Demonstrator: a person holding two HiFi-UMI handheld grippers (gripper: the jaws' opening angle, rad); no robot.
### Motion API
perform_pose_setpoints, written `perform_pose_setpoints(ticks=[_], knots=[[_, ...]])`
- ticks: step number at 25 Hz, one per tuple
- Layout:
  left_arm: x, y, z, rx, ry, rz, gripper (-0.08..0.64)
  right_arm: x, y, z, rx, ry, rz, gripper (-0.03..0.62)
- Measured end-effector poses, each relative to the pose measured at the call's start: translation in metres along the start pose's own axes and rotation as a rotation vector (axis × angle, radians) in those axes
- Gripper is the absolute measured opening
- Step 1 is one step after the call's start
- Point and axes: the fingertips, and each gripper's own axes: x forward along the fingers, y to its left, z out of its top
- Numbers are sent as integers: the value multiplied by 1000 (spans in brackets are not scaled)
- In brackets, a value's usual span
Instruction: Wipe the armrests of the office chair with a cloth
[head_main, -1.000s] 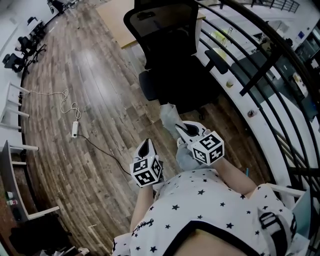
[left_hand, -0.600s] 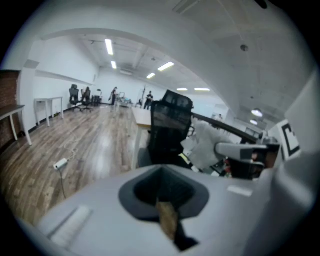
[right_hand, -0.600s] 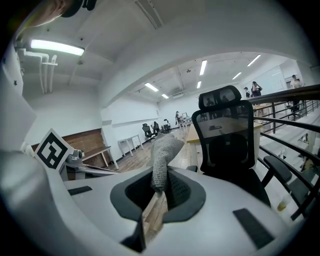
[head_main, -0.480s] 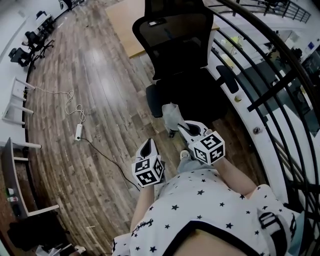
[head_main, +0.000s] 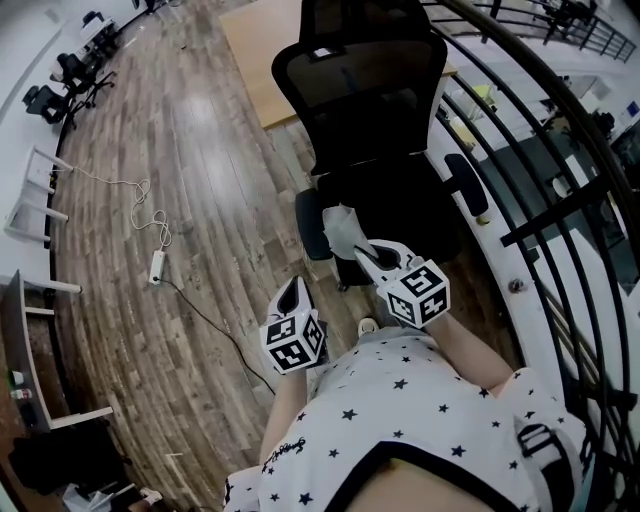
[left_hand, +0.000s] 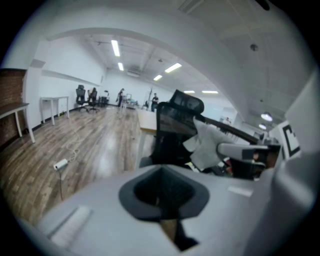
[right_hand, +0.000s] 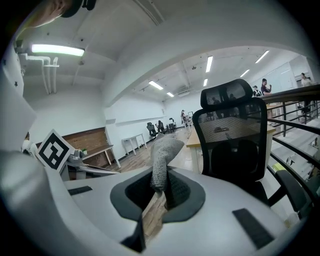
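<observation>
Head view: black office chair (head_main: 365, 110) stands on the wood floor (head_main: 190, 180), backrest away from the person, seat toward them. One armrest (head_main: 467, 185) sits on the railing (head_main: 560, 150) side, the other armrest (head_main: 309, 226) on the open-floor side.

Right gripper (head_main: 365, 252) is held out toward the chair. Its jaws are pinched on a grey cloth (head_main: 345, 228), which sticks up from the tips. The cloth shows just beside the floor-side armrest at the seat's front edge; can't tell whether it touches the chair. The right gripper view confirms the grip: the cloth (right_hand: 162, 155) is clamped between the jaws and stands upright, with the chair (right_hand: 235, 140) close ahead.

Left gripper (head_main: 294, 290) is lower and nearer the body, well short of the chair, pointing at bare floor. In the left gripper view its jaws are together with nothing between them. The cloth (left_hand: 206, 145) and the right gripper (left_hand: 245, 150) show to its right, in front of the chair (left_hand: 175, 125).

A power strip (head_main: 152, 265) with its cable lies on the floor to the left. A light tabletop (head_main: 262, 50) stands behind the chair.
</observation>
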Motion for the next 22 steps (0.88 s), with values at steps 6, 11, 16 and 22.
perform_pose_setpoints(ticks=[6,11,16,22], knots=[[16,4,7,-22,-5,28,5,17,-16,6,-7,12,25,31],[19,10,5,-31,10,49,6,27,-28,6,5,23,15,31],[24,26,1,-42,32,68,5,45,-37,1,7,42,-3,31],[48,41,3,-30,70,52,6,74,-57,-1,-3,74,-37,31]])
